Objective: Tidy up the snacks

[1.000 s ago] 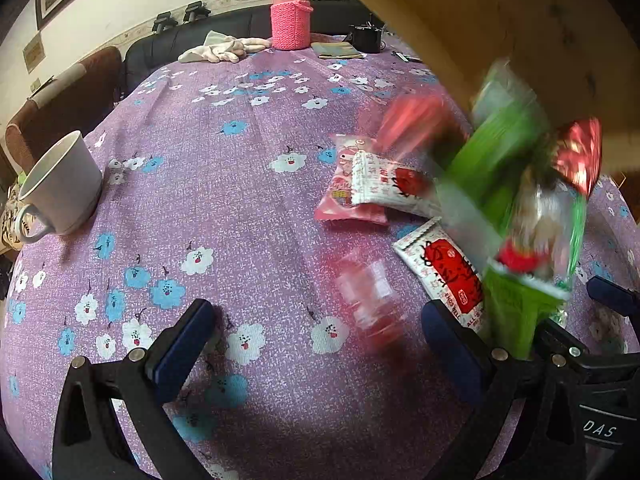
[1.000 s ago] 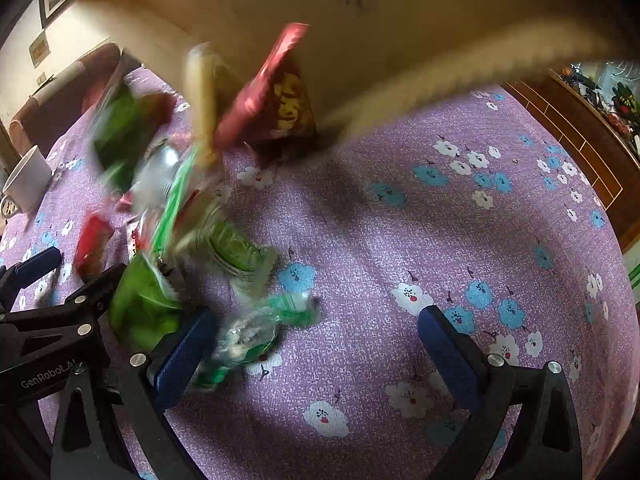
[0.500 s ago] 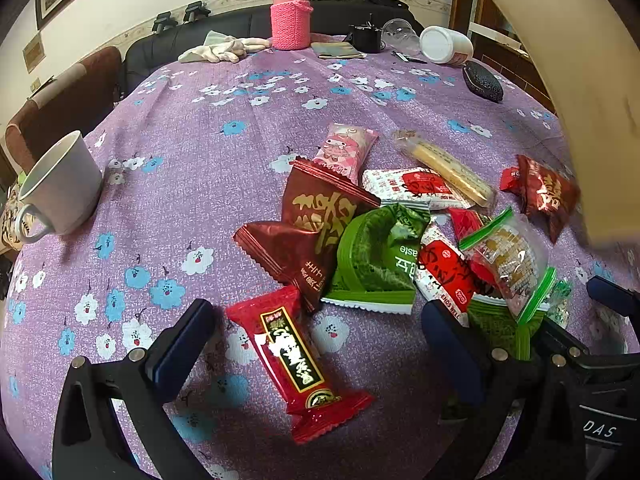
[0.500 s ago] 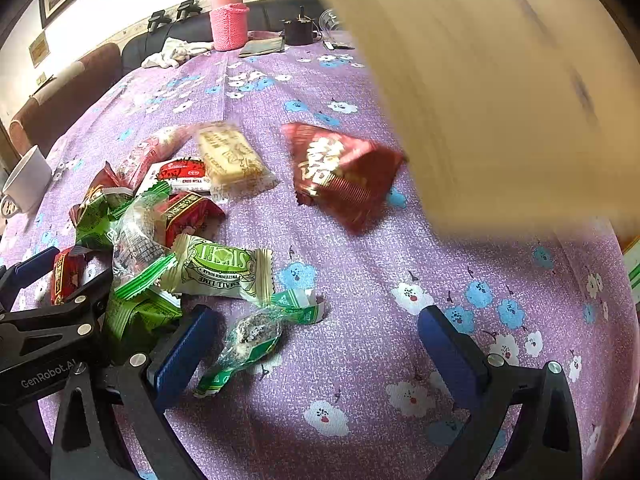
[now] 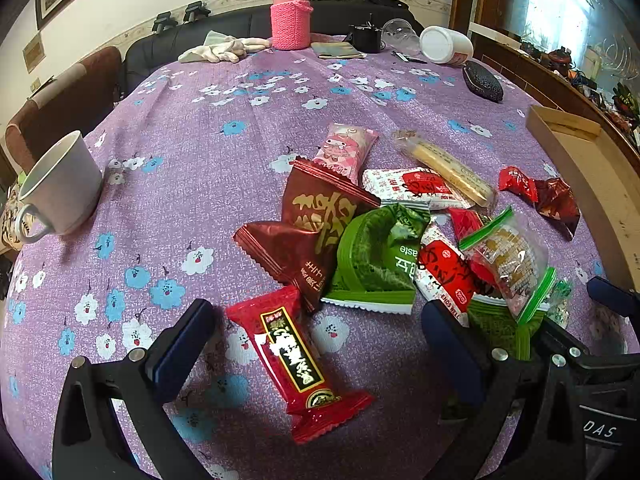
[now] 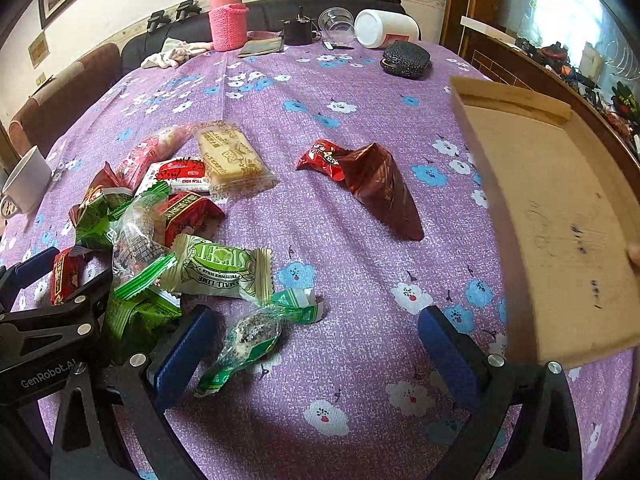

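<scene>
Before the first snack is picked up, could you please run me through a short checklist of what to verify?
1. Left gripper open and empty: ok.
2. Right gripper open and empty: ok.
3. Red bar packet lies between the left gripper's fingers, flat on the tablecloth: ok.
4. Cardboard tray empty and free to receive snacks: ok, though a fingertip holds its edge and it looks tilted.
5. Snacks separated for single picks: not ok, the green packet sits in an overlapping pile.
</scene>
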`<state>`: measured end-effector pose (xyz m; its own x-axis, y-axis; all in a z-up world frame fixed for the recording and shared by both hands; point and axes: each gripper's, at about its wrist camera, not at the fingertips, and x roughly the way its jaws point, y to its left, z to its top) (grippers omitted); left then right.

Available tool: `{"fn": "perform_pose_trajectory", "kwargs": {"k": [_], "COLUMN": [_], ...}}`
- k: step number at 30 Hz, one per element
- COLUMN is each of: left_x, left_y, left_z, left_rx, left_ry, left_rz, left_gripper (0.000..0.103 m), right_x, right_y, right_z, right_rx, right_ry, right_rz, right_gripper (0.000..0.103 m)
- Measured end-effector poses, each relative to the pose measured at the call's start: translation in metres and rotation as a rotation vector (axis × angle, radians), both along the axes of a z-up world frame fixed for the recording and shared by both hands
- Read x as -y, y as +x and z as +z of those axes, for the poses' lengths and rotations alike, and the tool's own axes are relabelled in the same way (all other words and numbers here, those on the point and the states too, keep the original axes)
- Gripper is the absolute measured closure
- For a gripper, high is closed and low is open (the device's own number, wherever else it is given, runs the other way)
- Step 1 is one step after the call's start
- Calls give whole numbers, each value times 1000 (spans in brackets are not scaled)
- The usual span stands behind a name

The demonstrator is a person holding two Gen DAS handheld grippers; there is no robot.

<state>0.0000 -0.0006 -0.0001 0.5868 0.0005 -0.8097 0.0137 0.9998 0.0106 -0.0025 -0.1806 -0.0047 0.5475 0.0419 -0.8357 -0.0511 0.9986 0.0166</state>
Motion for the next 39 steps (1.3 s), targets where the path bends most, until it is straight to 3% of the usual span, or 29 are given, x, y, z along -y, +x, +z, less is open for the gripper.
{"fn": "perform_pose_trajectory", "kwargs": {"k": [39], "left_x": [0], "left_y": [0], "left_z": [0], "left_rx": [0], "left_ry": [0], "left_rz": [0], "left_gripper": [0], "right_x": [3], "right_y": [-1], "right_z": [0], "right_rx": [0], "right_ry": [2], "right_rz": [-1], "right_gripper": [1]}}
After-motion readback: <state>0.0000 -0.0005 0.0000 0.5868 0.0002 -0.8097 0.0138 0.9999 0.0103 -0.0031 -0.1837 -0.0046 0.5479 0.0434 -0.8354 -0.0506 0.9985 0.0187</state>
